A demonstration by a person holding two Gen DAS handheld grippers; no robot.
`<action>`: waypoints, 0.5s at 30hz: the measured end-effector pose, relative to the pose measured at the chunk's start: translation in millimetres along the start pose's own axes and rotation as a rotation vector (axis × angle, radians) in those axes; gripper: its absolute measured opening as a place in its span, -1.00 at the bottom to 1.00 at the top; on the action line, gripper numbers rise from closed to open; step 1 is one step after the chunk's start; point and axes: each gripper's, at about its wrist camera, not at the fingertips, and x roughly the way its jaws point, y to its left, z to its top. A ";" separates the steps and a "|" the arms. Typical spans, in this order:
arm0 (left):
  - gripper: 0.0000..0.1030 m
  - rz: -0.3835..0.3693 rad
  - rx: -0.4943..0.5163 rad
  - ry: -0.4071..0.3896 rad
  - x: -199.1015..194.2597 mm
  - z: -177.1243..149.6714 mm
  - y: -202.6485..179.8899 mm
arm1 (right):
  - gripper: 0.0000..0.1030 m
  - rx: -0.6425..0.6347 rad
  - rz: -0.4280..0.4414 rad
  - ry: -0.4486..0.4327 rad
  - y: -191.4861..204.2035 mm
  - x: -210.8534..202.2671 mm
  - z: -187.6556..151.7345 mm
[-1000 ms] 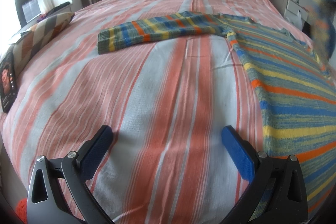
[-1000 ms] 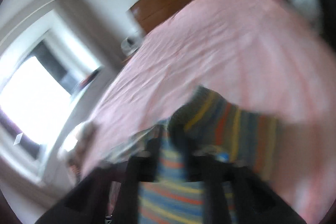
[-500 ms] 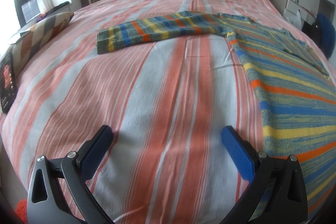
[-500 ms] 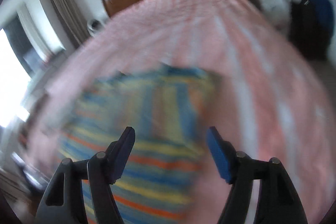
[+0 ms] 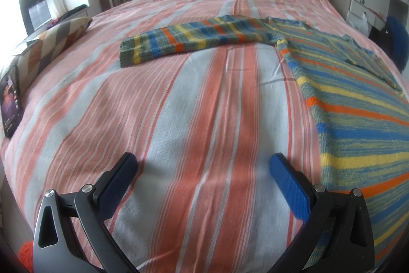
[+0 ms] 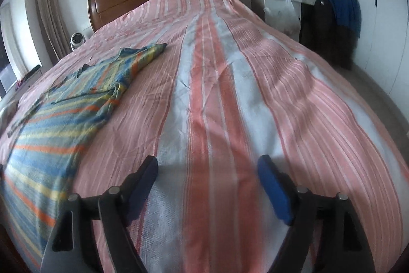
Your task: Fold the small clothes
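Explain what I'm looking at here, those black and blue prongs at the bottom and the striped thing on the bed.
No robot arm here: a person holds a two-finger gripper in each hand, each with a fisheye camera looking along its fingers. One picture comes from the left gripper, the other from the right gripper. A striped sweater lies flat on the striped bedspread, one sleeve stretched out sideways. A patterned cushion sits at the bed's edge. Both grippers are open and hold nothing; the right one's jaws have just been opening, with only bedspread between them.
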 end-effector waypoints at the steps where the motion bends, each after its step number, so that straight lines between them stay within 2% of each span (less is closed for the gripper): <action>1: 0.99 0.001 0.000 -0.001 0.4 0.0 0.2 | 0.61 -0.004 0.000 0.000 0.2 1.0 -0.1; 6: 0.99 0.006 0.003 -0.005 1.2 -0.3 -0.8 | 0.63 0.001 0.019 -0.001 4.7 5.4 -0.4; 15: 0.99 0.005 0.002 -0.002 1.8 0.2 -1.1 | 0.64 -0.011 0.004 0.001 7.1 6.2 -3.0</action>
